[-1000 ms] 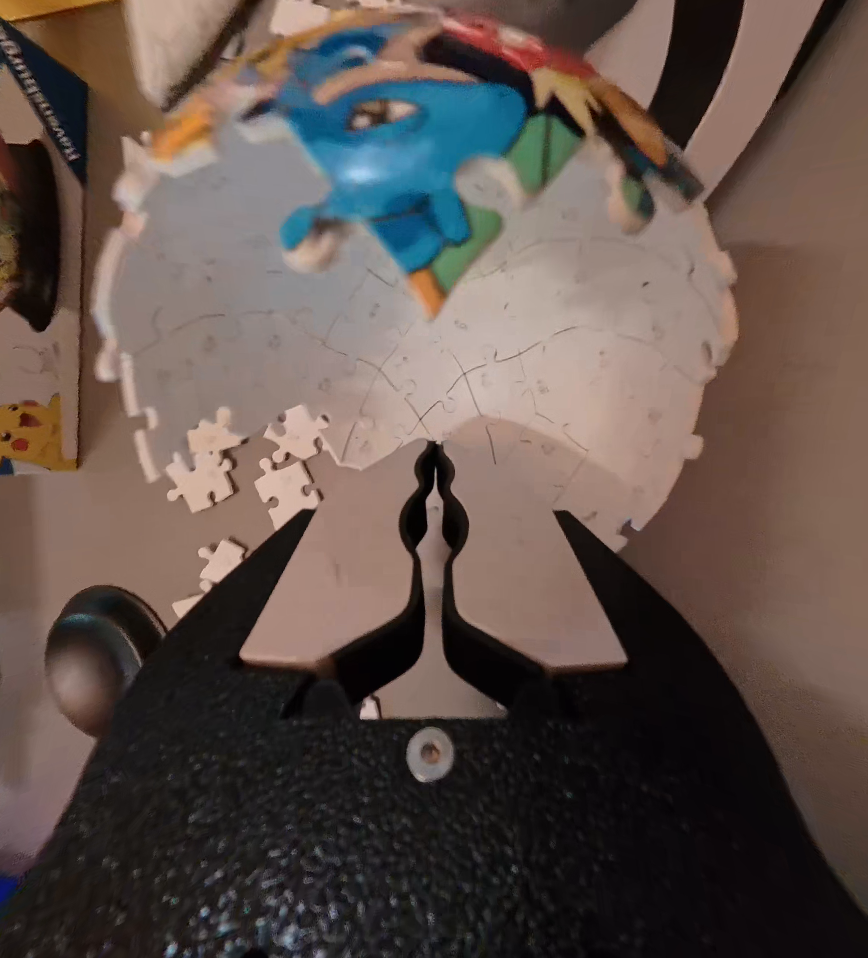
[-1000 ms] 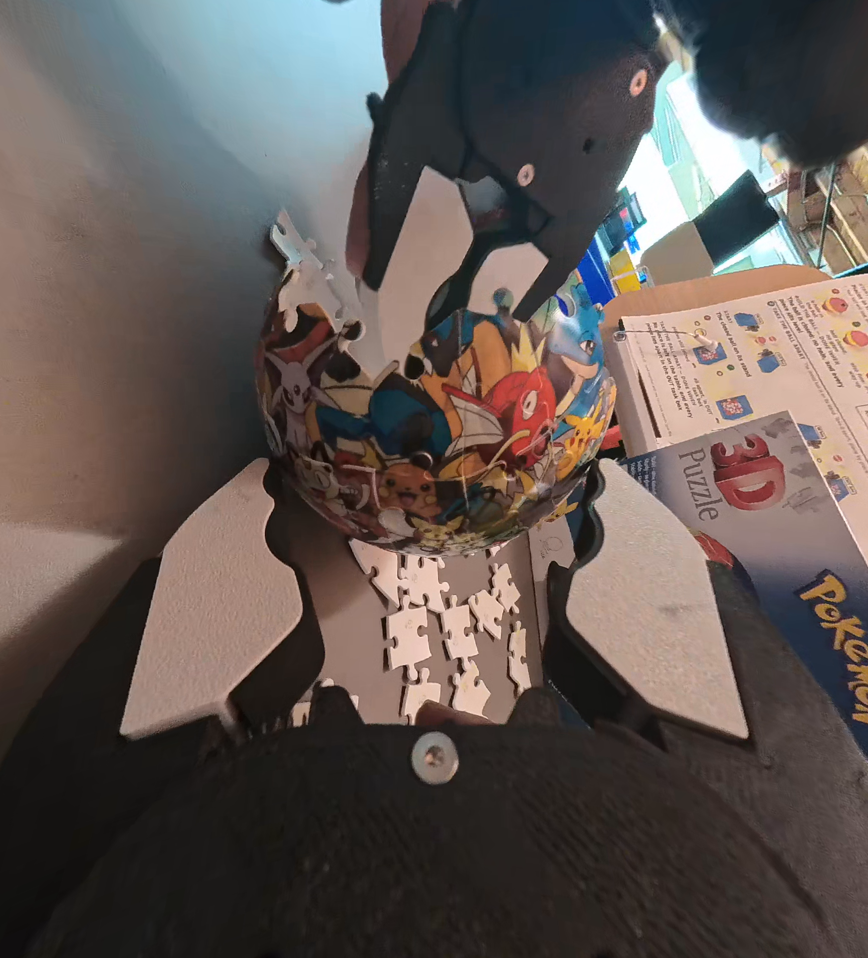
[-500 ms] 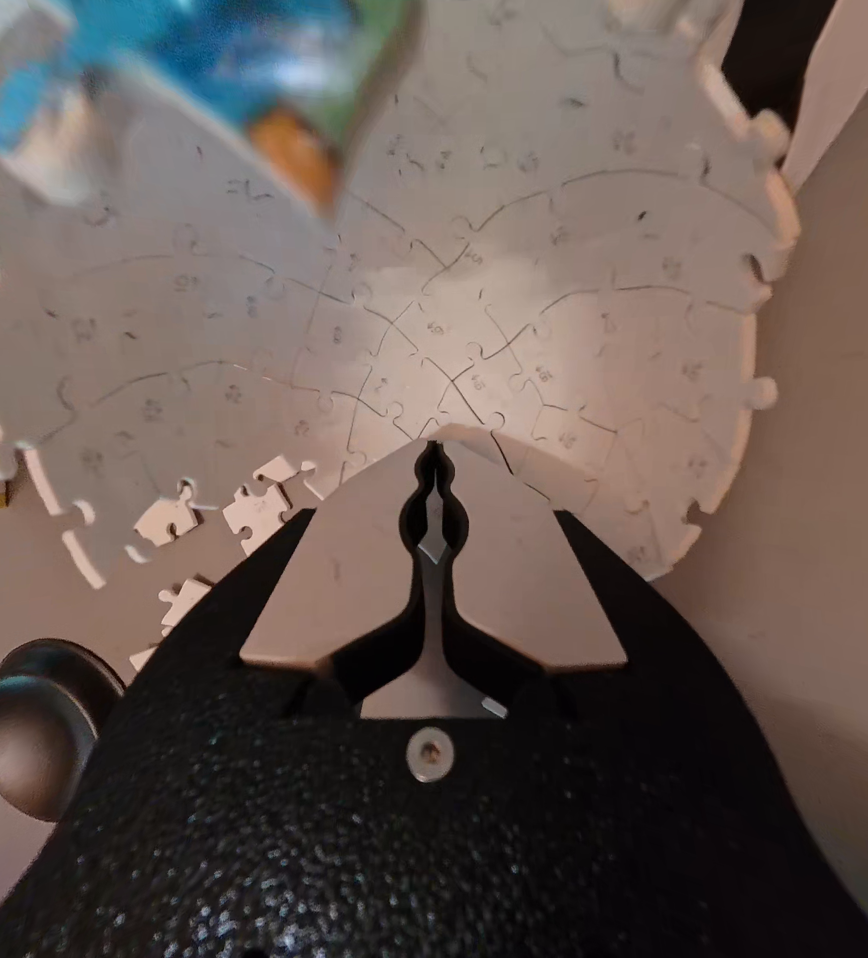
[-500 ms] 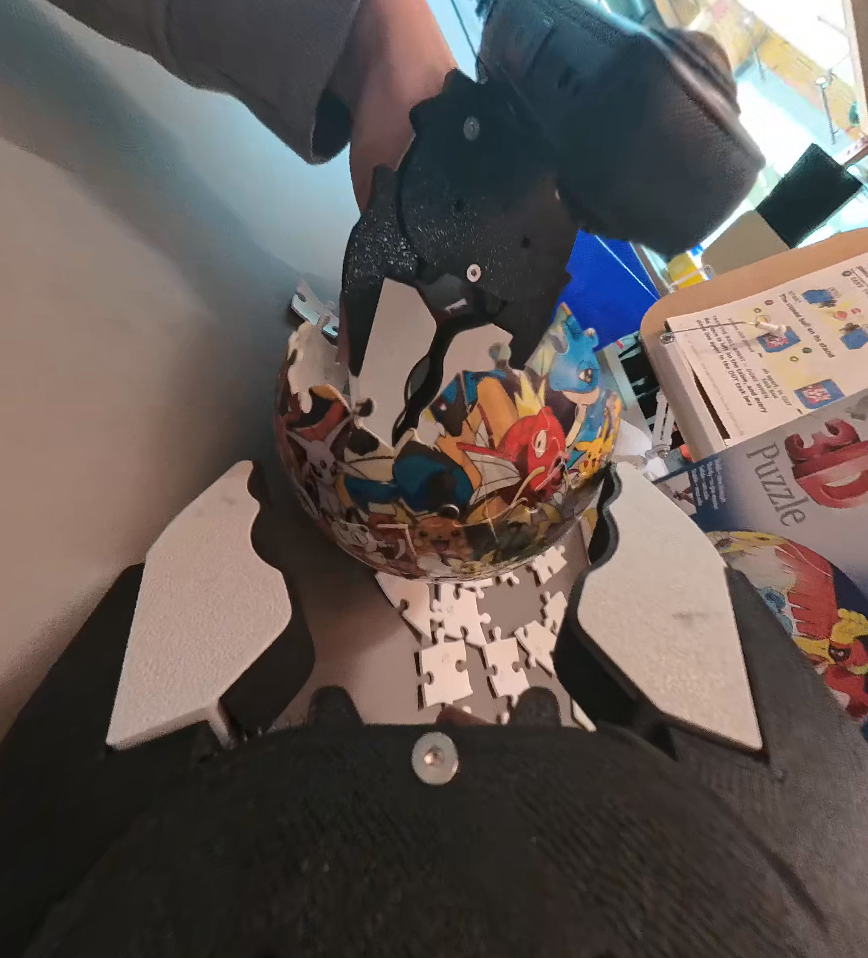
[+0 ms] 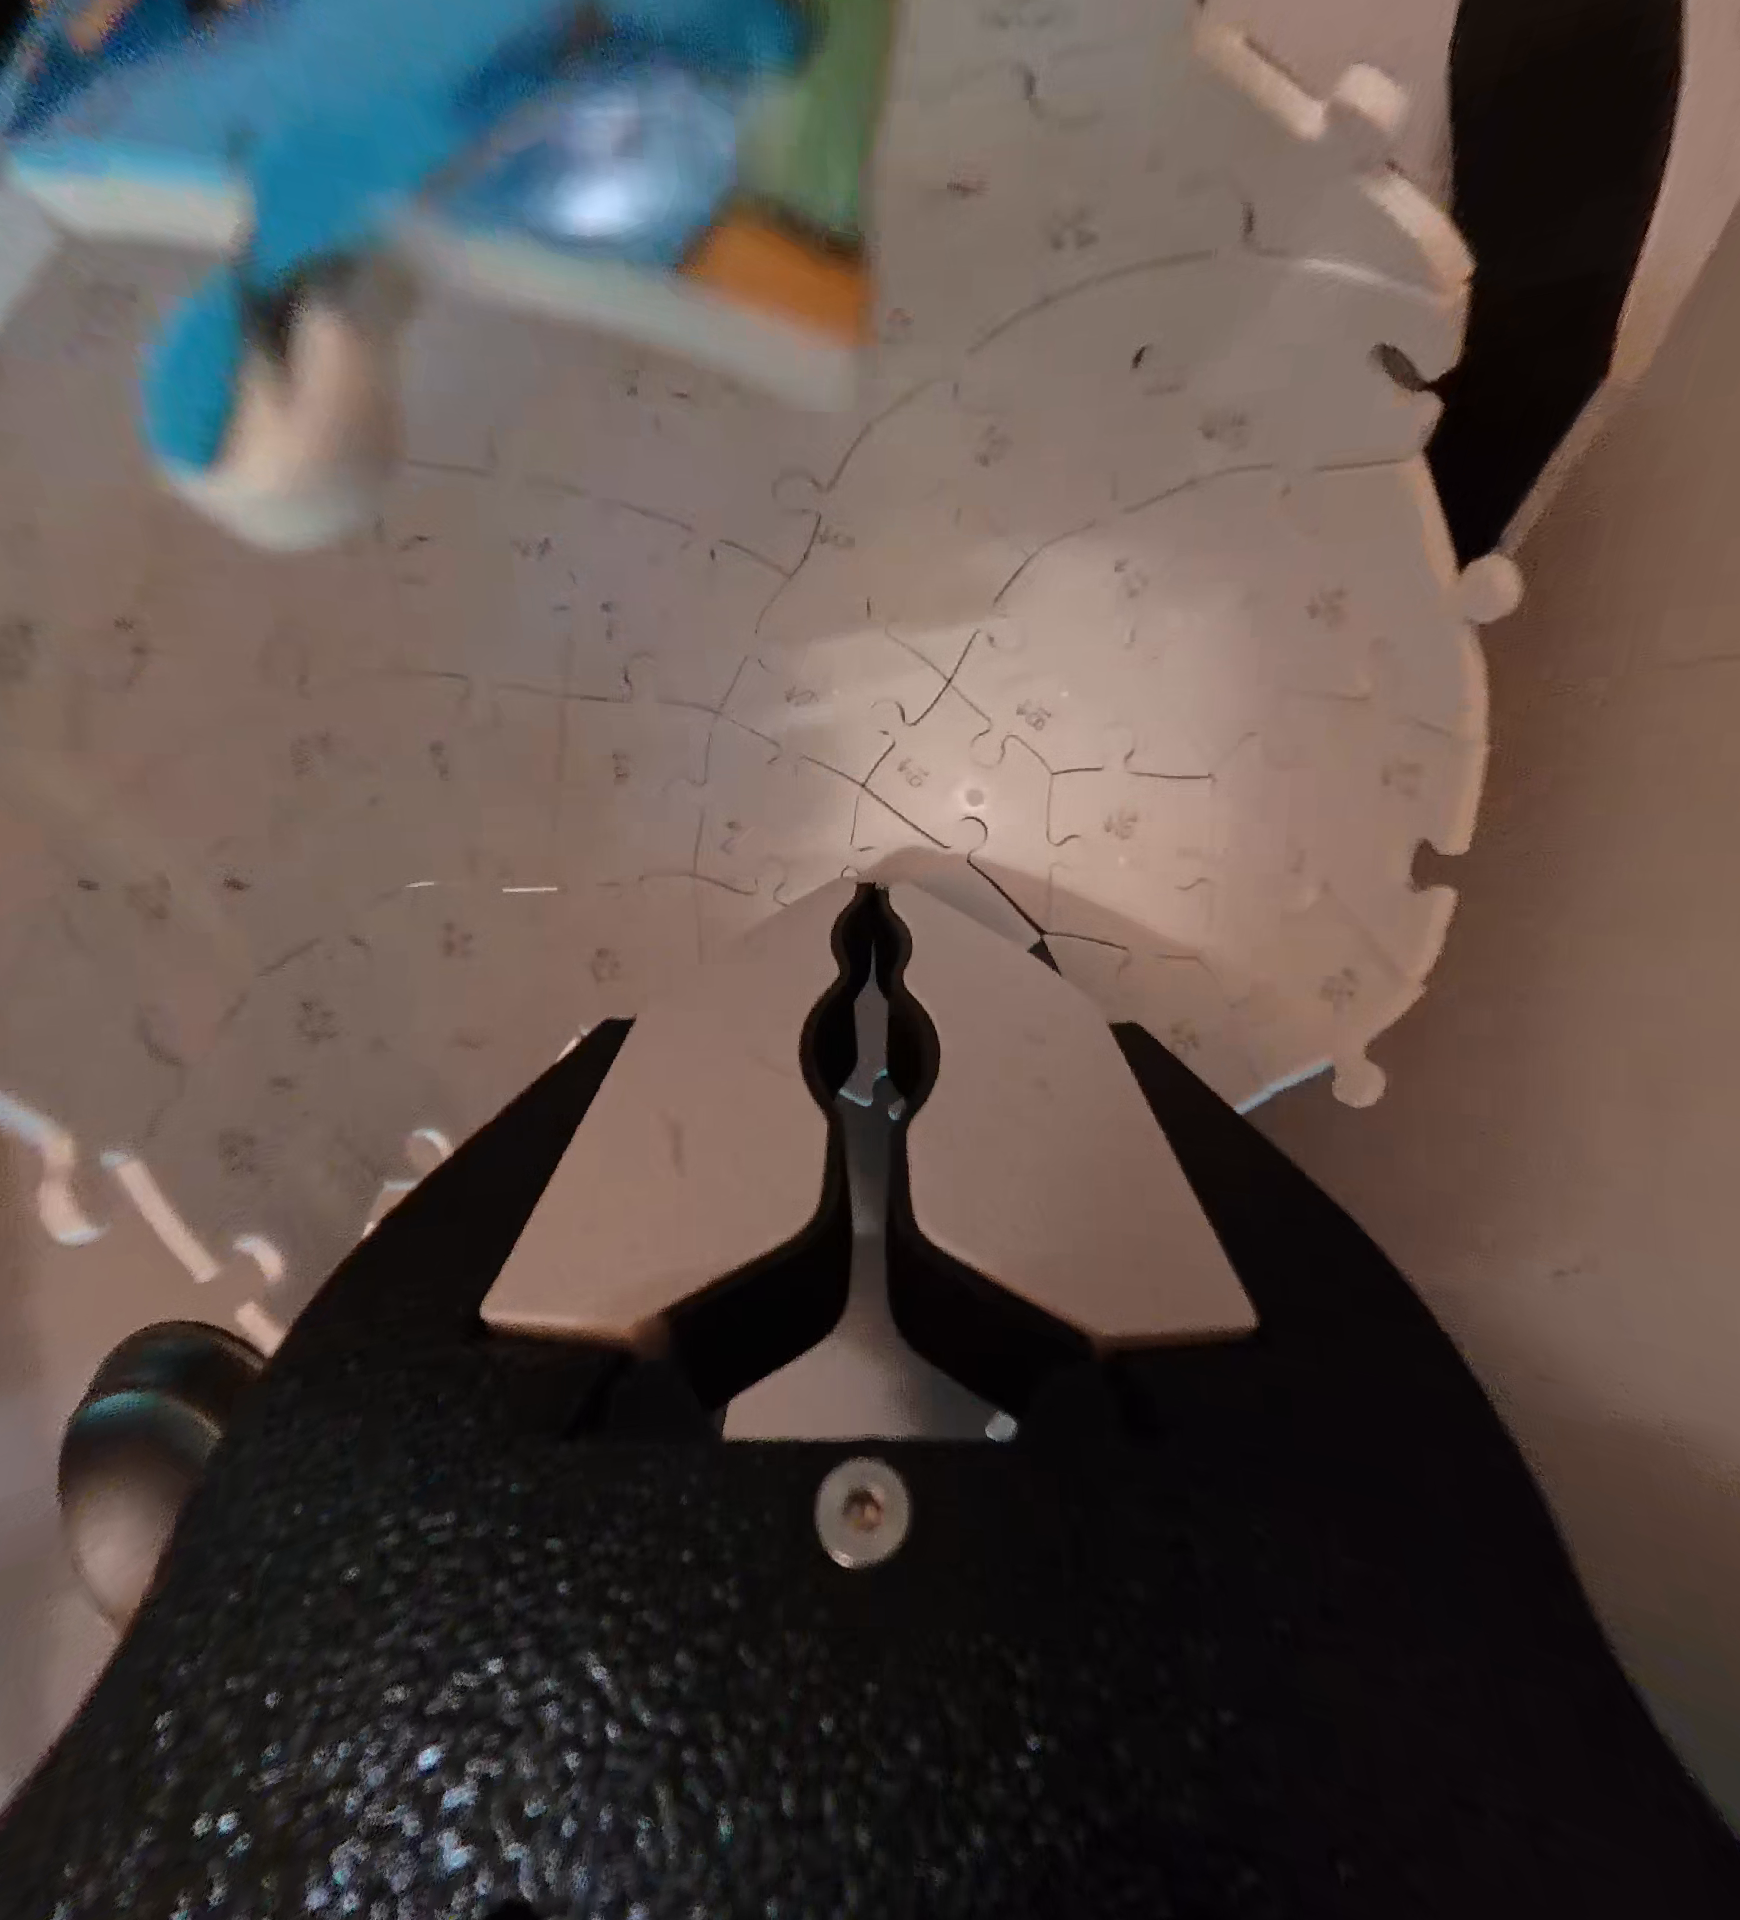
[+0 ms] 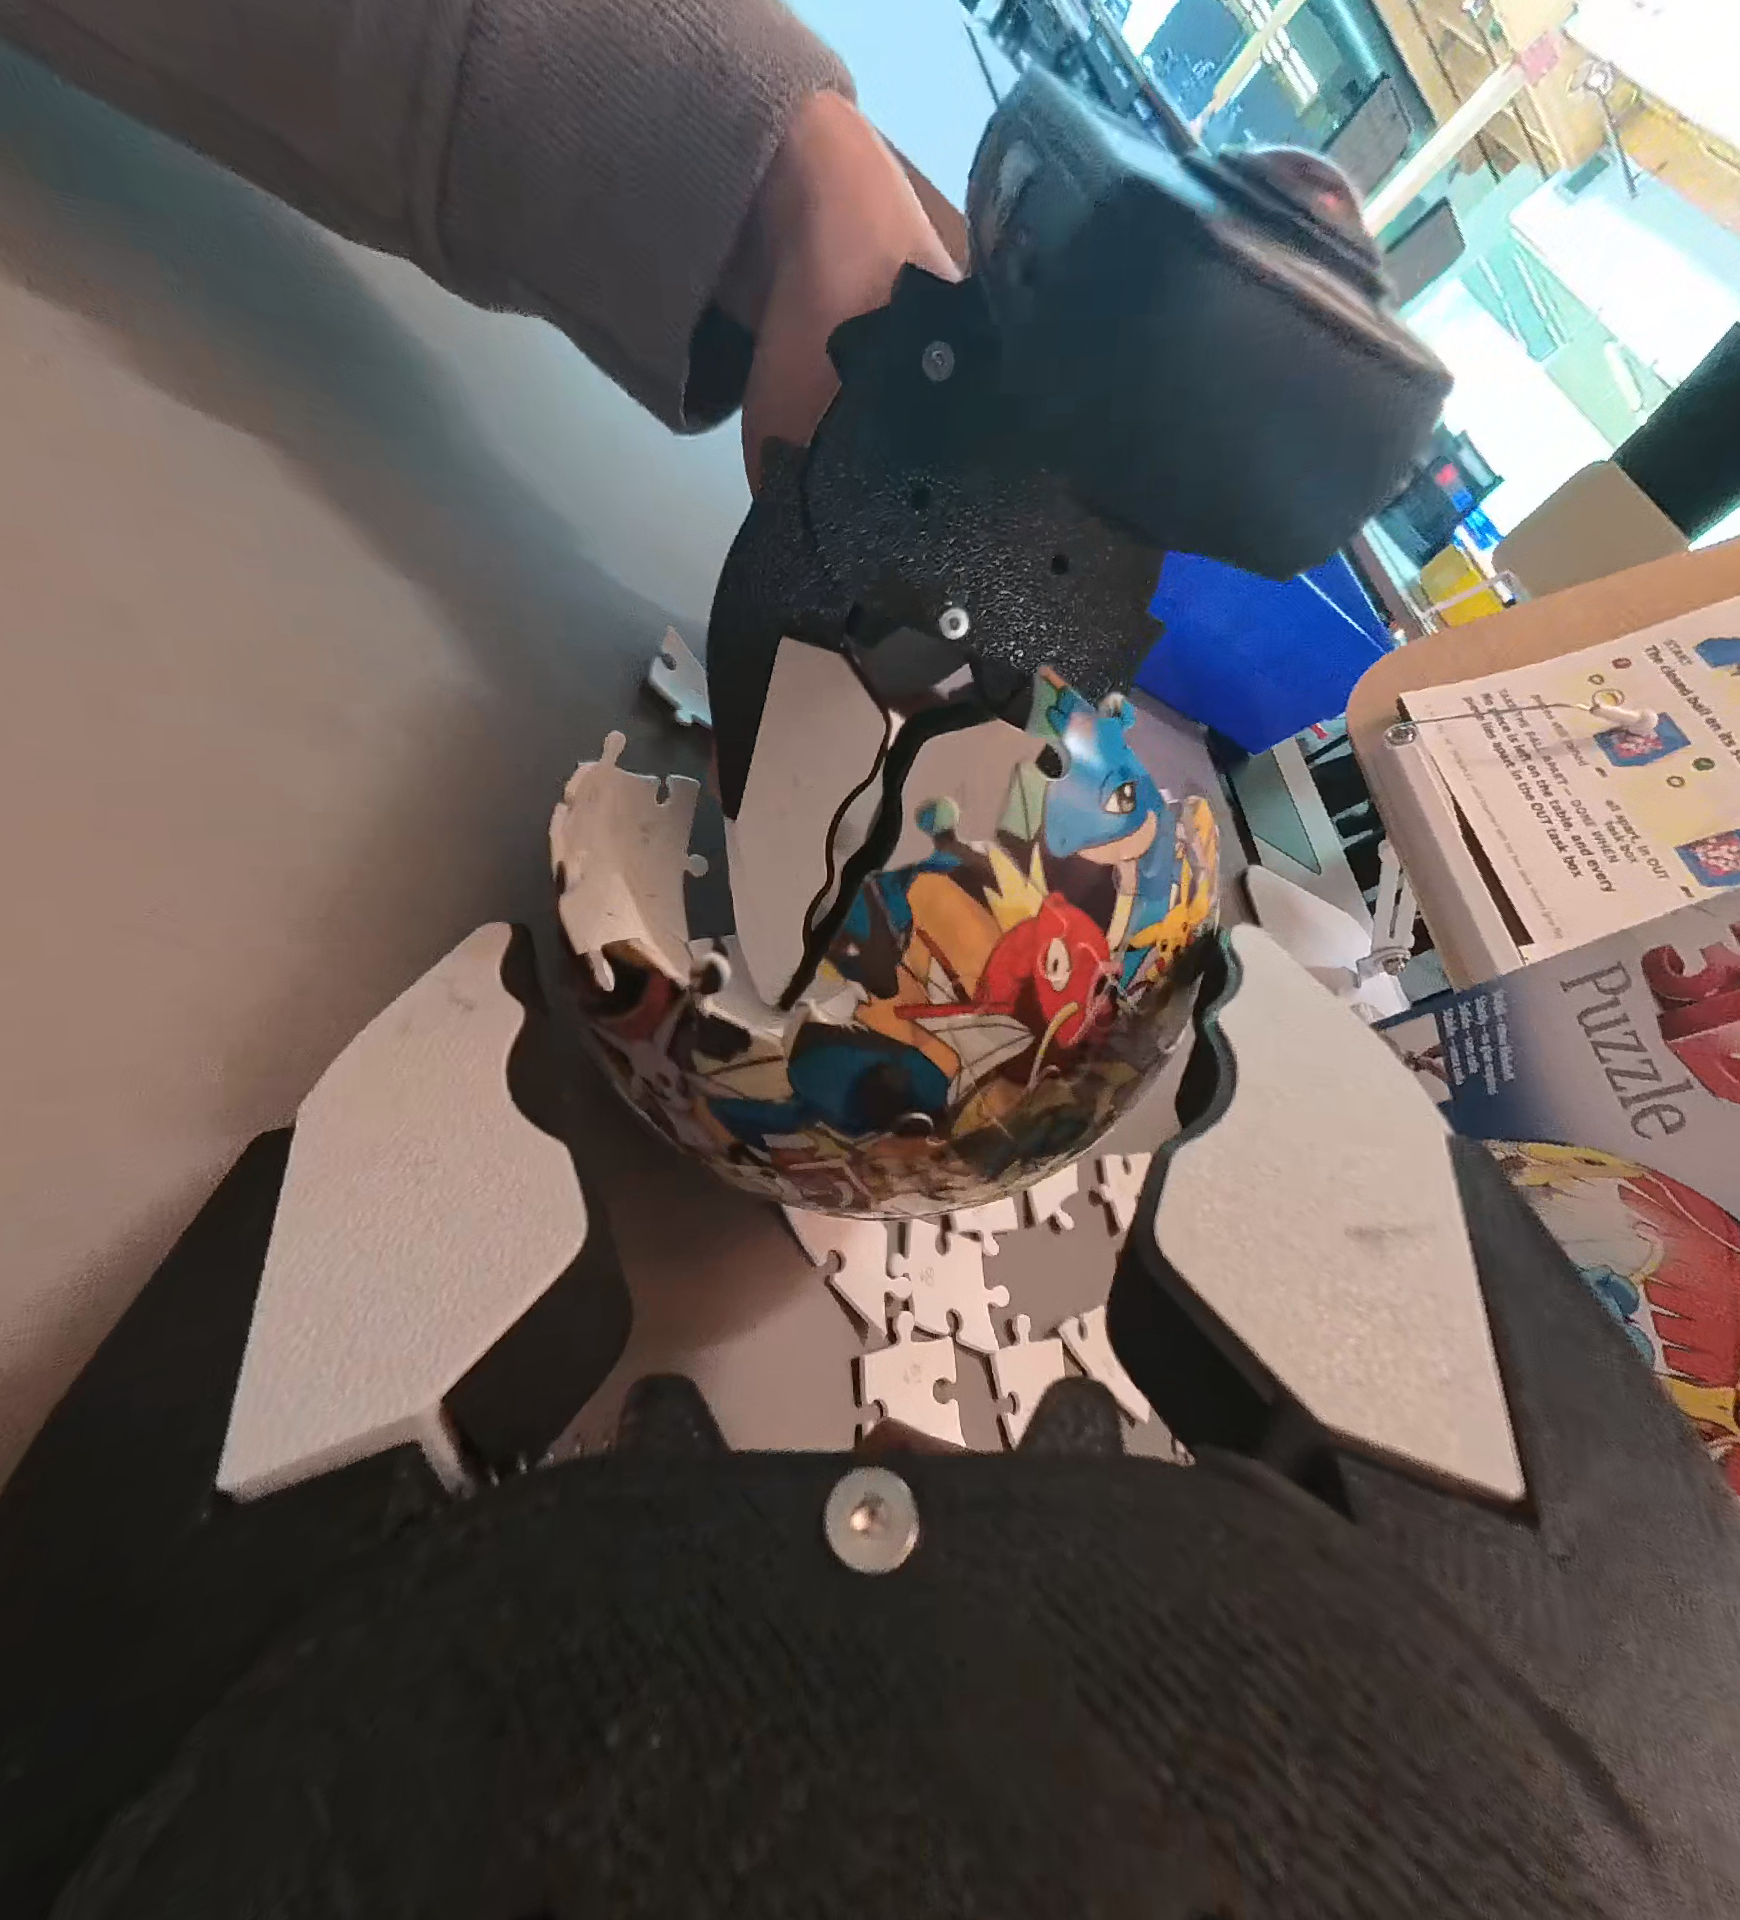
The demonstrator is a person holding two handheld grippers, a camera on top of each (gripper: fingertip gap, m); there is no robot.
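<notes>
left wrist view: left gripper (image 5: 871,894) with jaws pressed together, tips down inside the half-built puzzle ball (image 5: 1105,665), against its white inner wall near the bottom. cannot tell whether anything thin is pinched between the tips. a sliver of something pale shows in the slit behind them, too small to name. far rim of the ball with its blue printed character (image 5: 409,177) blurred and cut off by the top edge. toothed rim (image 5: 1448,831) on the right clear of the grey bench (image 5: 1624,1039). a dark round knob (image 5: 149,1423) low on the left, half hidden by the gripper body. little room inside the shell around the tips.

right wrist view: right gripper (image 6: 866,1039) spread wide, one finger on each side of the ball (image 6: 949,1018), right finger at the ball's side, left finger just beside it; contact hard to judge. ball resting on the bench (image 6: 170,727) over loose white puzzle pieces (image 6: 949,1309), partly hidden beneath it. left gripper (image 6: 793,987) dipping in from above, held by a person's hand (image 6: 824,239) in a brown sleeve (image 6: 533,156). ragged white rim (image 6: 617,862) open on the left. puzzle box (image 6: 1676,1143) and instruction sheet (image 6: 1624,790) crowding the right, both cut off by the edge; bench open on the left.
</notes>
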